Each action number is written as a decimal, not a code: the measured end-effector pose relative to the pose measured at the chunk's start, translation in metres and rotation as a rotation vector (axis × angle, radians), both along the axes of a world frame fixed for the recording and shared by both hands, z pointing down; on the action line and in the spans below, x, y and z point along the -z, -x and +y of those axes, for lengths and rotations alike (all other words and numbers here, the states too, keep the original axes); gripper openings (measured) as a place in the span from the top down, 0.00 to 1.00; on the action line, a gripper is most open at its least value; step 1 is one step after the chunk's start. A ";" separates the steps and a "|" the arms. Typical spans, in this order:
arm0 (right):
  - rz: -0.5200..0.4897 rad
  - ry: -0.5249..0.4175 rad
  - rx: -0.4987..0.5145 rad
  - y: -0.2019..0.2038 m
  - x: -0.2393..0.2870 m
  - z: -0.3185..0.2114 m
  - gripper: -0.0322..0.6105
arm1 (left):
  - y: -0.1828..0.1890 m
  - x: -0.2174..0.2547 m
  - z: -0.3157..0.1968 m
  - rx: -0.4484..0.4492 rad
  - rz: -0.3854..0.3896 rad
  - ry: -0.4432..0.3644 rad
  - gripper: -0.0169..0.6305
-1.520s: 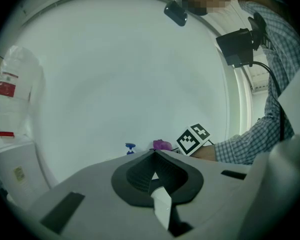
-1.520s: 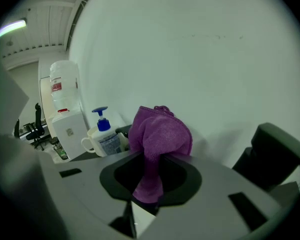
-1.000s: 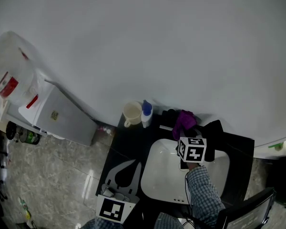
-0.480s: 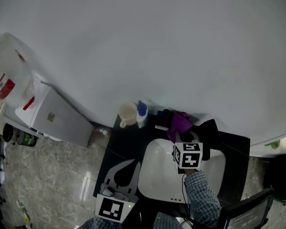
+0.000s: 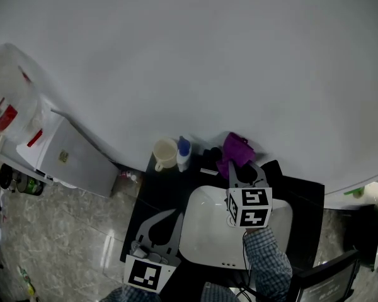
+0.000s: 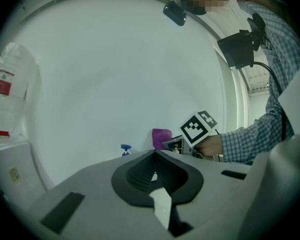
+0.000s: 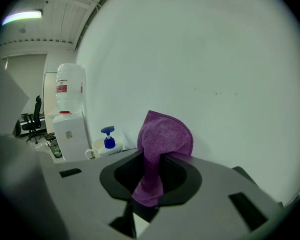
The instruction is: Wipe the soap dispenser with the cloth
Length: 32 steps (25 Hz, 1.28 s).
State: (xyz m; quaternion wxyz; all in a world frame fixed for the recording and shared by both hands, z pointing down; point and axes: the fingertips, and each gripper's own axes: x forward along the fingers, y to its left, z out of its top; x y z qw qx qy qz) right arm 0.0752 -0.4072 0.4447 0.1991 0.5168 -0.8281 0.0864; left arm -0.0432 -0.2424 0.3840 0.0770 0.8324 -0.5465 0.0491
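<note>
The soap dispenser [image 5: 183, 152], white with a blue pump, stands at the back left of the black counter [image 5: 152, 194], beside a cream cup [image 5: 165, 153]. My right gripper [image 5: 239, 168] is over the back rim of the white sink [image 5: 209, 239], shut on the purple cloth [image 5: 235, 148], which sticks up from its tips. In the right gripper view the cloth [image 7: 161, 146] hangs through the jaws, with the dispenser [image 7: 108, 139] apart to the left. My left gripper [image 5: 177, 214] hovers low at the sink's left, jaws together and holding nothing. From it I see the dispenser's pump [image 6: 125, 148] and the cloth [image 6: 161, 138].
A dark object [image 5: 214, 154] lies on the counter just left of the cloth. Left of the counter stands a white water dispenser [image 5: 66, 159] with its bottle [image 5: 6, 109]. The white wall rises right behind the counter. A black chair [image 5: 327, 279] is at lower right.
My right gripper has lifted the purple cloth up off the counter's back edge and drifted slightly left. The left gripper has stayed put.
</note>
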 end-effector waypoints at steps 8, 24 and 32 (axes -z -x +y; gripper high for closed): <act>0.025 -0.017 0.097 0.036 -0.004 -0.002 0.83 | 0.007 -0.007 0.003 0.015 -0.010 0.017 0.97; 0.061 0.110 0.193 0.060 -0.079 0.027 0.83 | 0.018 -0.016 0.007 0.048 -0.034 0.035 0.97; 0.090 0.199 0.220 0.070 -0.117 0.040 0.83 | 0.025 -0.019 0.008 0.059 -0.044 0.041 0.97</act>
